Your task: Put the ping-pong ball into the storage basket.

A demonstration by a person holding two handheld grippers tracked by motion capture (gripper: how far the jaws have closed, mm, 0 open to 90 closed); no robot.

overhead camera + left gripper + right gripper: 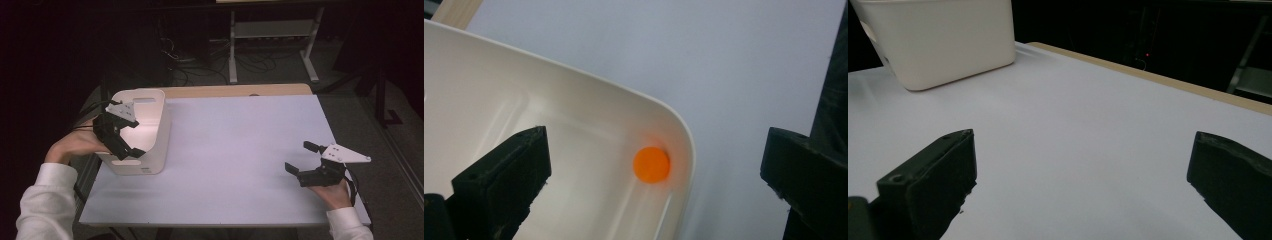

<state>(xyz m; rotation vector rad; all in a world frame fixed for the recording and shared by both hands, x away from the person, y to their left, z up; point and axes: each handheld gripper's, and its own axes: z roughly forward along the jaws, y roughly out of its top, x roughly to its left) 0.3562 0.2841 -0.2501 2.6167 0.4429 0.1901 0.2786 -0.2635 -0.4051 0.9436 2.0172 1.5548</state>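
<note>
From the high view: smooth, round-cornered white plastic bin [150, 145] with slotted handles, standing at the left edge of a matte pale table [240, 150]. Left gripper [129, 136] poised over the bin's open top, jaws spread, gripping nothing. Right gripper [298, 157], well apart from the bin near the table's right edge, jaws likewise spread and empty, capped by a grey three-cornered plate.

From the left gripper view: small, smooth orange ball [651, 164] lying inside the bin [574, 100], tucked into a rounded corner against the glossy wall. Black jaws wide apart, clear of the ball.

From the right gripper view: bin [943, 40] far across the table [1073, 125]; blocky black jaws held wide above the bare surface.
</note>
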